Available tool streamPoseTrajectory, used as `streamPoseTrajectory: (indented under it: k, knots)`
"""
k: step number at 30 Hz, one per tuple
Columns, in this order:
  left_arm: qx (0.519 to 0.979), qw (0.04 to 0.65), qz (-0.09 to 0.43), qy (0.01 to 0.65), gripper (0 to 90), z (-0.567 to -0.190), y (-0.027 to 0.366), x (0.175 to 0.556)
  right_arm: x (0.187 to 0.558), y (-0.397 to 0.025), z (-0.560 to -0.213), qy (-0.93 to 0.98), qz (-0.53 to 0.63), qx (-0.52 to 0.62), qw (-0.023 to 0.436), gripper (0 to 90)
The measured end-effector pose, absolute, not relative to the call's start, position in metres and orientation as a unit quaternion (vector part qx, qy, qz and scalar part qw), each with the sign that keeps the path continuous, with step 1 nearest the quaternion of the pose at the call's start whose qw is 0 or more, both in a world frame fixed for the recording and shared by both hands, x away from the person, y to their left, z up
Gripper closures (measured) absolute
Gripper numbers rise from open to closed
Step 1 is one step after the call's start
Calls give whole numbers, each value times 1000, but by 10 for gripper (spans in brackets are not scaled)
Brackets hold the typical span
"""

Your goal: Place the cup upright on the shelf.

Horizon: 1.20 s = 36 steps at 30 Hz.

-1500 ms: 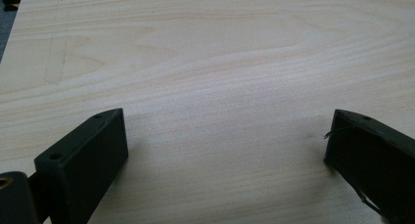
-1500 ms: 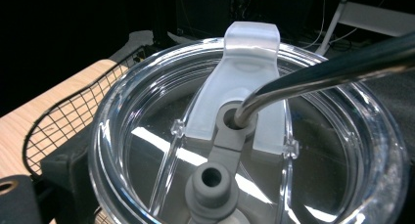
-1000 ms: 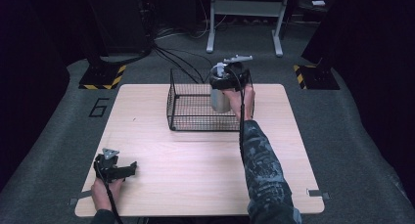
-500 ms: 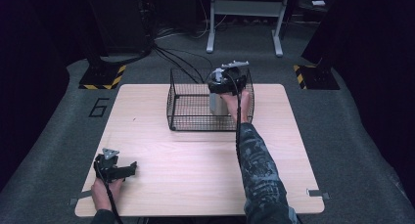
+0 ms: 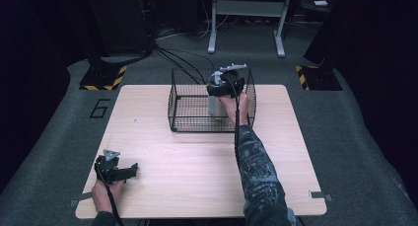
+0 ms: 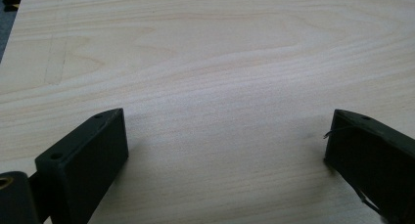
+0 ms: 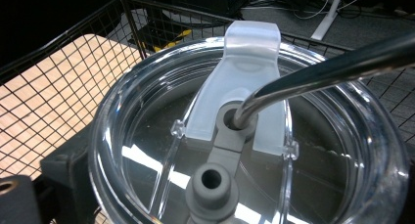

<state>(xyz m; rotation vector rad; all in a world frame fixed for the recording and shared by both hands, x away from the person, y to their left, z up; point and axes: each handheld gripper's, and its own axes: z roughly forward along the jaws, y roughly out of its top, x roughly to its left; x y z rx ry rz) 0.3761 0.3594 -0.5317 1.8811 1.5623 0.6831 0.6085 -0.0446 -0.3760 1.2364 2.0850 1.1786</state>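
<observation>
Lowered since a second ago, the right gripper is clamped on a steel tumbler inside the wire basket at the table's far edge. Near the front left corner, the left gripper rests with jaws apart.

Beyond my pale wooden table I see grey carpet, black cables, a white metal stand and a hazard-striped base
</observation>
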Motion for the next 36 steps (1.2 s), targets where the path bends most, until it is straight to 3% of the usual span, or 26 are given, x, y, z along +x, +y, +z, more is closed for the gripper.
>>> streamPoseTrajectory:
  k: [36]
  knots:
    - [708, 297, 257, 587, 20, -532, 359, 376, 608, -40, -403, 764, 411, 451, 213, 32]
